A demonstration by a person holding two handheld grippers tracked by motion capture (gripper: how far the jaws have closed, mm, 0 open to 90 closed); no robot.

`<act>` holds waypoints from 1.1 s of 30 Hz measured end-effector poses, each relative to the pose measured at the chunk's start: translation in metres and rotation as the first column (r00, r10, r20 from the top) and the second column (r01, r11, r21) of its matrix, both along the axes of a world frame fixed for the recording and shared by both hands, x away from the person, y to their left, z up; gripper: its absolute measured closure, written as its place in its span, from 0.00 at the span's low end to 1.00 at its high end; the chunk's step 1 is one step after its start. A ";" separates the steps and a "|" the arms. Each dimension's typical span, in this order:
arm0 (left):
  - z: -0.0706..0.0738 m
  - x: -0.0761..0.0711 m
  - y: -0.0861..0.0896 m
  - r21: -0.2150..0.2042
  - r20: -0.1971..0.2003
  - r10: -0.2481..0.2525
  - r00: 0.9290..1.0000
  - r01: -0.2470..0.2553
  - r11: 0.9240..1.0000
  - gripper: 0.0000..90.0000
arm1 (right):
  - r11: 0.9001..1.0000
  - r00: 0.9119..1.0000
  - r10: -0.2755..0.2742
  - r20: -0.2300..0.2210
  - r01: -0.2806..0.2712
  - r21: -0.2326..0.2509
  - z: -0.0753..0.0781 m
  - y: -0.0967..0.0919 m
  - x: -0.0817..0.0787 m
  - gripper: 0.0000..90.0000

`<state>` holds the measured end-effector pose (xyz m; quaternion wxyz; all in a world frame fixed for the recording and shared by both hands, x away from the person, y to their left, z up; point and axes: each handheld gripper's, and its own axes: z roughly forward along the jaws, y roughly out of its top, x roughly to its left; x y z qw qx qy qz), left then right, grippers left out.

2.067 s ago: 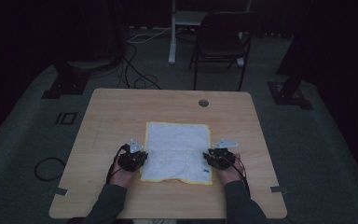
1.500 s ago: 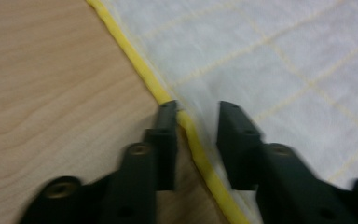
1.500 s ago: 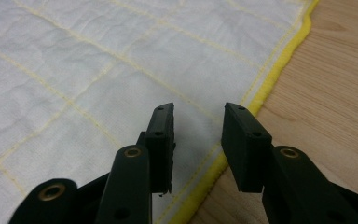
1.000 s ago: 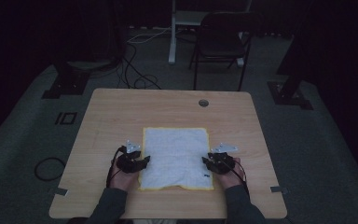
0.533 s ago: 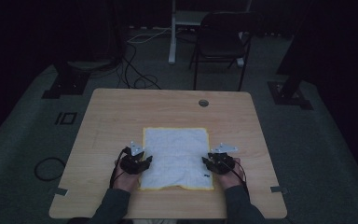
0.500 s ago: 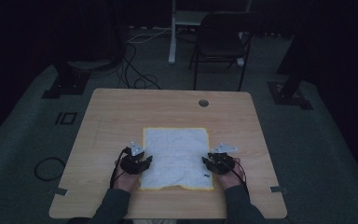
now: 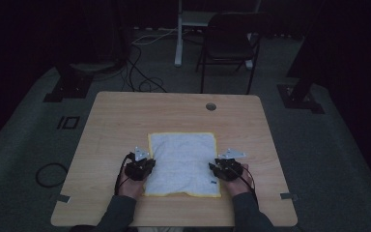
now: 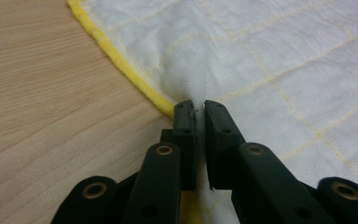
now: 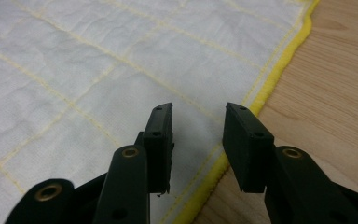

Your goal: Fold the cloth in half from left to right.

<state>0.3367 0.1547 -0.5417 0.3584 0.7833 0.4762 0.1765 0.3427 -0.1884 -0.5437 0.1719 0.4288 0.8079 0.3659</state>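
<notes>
The left gripper [image 8: 196, 108] pinches the white cloth's [image 7: 183, 159] yellow hem; the right gripper [image 9: 198, 116] gapes astride the opposite hem, unclamped.

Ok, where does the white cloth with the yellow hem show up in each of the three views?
High view: white quilted cloth with yellow hem, table centre, between both grippers.
Left gripper view: cloth upper right, pinched.
Right gripper view: cloth across the left.
Shared landmark: yellow hem.

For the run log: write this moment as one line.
left gripper: shut on cloth edge | right gripper: open over cloth edge | table: wood
</notes>
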 end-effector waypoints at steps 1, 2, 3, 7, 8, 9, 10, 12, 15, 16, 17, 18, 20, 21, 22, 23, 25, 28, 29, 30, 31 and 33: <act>0.000 0.000 0.000 0.004 0.002 -0.001 1.000 0.001 1.000 0.95 | 1.000 1.000 0.002 0.000 -0.002 0.002 0.000 0.000 0.000 0.69; 0.000 -0.001 0.001 0.007 0.000 0.000 1.000 0.000 1.000 0.95 | 1.000 1.000 0.005 0.000 -0.005 0.002 0.000 0.001 0.000 0.69; 0.000 0.000 0.002 0.005 -0.002 0.003 1.000 -0.003 1.000 0.95 | 1.000 1.000 0.007 0.001 -0.007 0.003 0.000 0.001 -0.001 0.69; 0.001 -0.001 0.010 -0.004 -0.012 0.019 1.000 -0.019 1.000 0.96 | 0.999 1.000 0.028 0.000 -0.028 0.028 0.000 0.001 0.000 0.67; 0.001 -0.001 0.012 -0.001 -0.013 0.022 1.000 -0.023 1.000 0.96 | 0.999 0.999 0.034 0.009 -0.034 0.026 0.000 0.002 -0.001 0.67; 0.001 -0.002 0.015 0.000 -0.015 0.031 0.999 -0.031 1.000 0.96 | 0.999 0.999 0.034 0.016 -0.035 0.023 0.000 0.002 -0.001 0.67; 0.002 -0.002 0.018 0.001 -0.017 0.038 0.999 -0.038 0.999 0.96 | 0.999 0.999 0.036 0.022 -0.036 0.023 0.001 0.002 -0.001 0.67; 0.002 -0.001 0.023 0.003 -0.023 0.050 0.998 -0.050 0.999 0.96 | 0.999 0.999 0.031 0.026 -0.032 0.024 0.001 0.002 -0.001 0.67; 0.003 0.000 0.028 0.008 -0.027 0.064 0.998 -0.064 0.998 0.96 | 0.999 0.999 0.025 0.034 -0.026 0.028 0.002 0.000 -0.001 0.67; 0.003 0.000 0.029 0.005 -0.031 0.067 0.997 -0.067 0.998 0.96 | 0.999 0.999 0.018 0.033 -0.019 0.032 0.003 -0.001 -0.001 0.67; 0.003 0.000 0.029 0.002 -0.034 0.067 0.997 -0.067 0.998 0.96 | 0.999 0.999 0.016 0.034 -0.018 0.034 0.003 -0.002 -0.001 0.67; 0.003 0.000 0.029 0.002 -0.036 0.068 0.997 -0.068 0.998 0.96 | 0.999 0.999 0.014 0.035 -0.015 0.035 0.003 -0.003 -0.001 0.66; 0.003 0.000 0.029 -0.002 -0.037 0.068 0.997 -0.068 0.998 0.97 | 0.999 0.999 0.009 0.036 -0.010 0.038 0.004 -0.004 -0.001 0.66; 0.003 0.000 0.029 -0.002 -0.037 0.068 0.997 -0.068 0.998 0.97 | 0.999 0.999 0.009 0.036 -0.010 0.038 0.004 -0.004 -0.001 0.66; 0.003 0.001 0.030 -0.010 -0.038 0.065 0.997 -0.065 0.998 0.97 | 0.999 0.999 0.008 0.036 -0.009 0.038 0.004 -0.004 -0.001 0.66; 0.003 0.001 0.031 -0.022 -0.042 0.066 0.997 -0.067 0.997 0.97 | 0.999 0.999 0.008 0.038 -0.010 0.037 0.004 -0.005 -0.001 0.66; 0.003 0.002 0.033 -0.038 -0.053 0.065 0.996 -0.067 0.997 0.97 | 0.999 0.999 0.007 0.037 -0.009 0.037 0.004 -0.005 0.000 0.66; 0.003 0.002 0.033 -0.045 -0.052 0.062 0.997 -0.064 0.997 0.97 | 0.999 0.999 0.006 0.037 -0.008 0.036 0.004 -0.006 0.000 0.66; 0.004 0.002 0.033 -0.053 -0.052 0.058 0.997 -0.060 0.997 0.97 | 0.999 0.999 0.005 0.038 -0.007 0.036 0.004 -0.006 0.000 0.66; 0.004 0.002 0.033 -0.069 -0.051 0.056 0.997 -0.059 0.996 0.97 | 0.999 0.999 0.004 0.037 -0.006 0.037 0.004 -0.006 0.000 0.66; 0.005 0.002 0.034 -0.082 -0.053 0.054 0.997 -0.058 0.995 0.97 | 0.999 0.999 0.003 0.037 -0.005 0.037 0.004 -0.006 0.000 0.66; 0.008 0.002 0.033 -0.106 -0.046 0.051 0.998 -0.056 0.993 0.97 | 0.999 0.999 0.002 0.036 -0.003 0.037 0.004 -0.006 0.000 0.66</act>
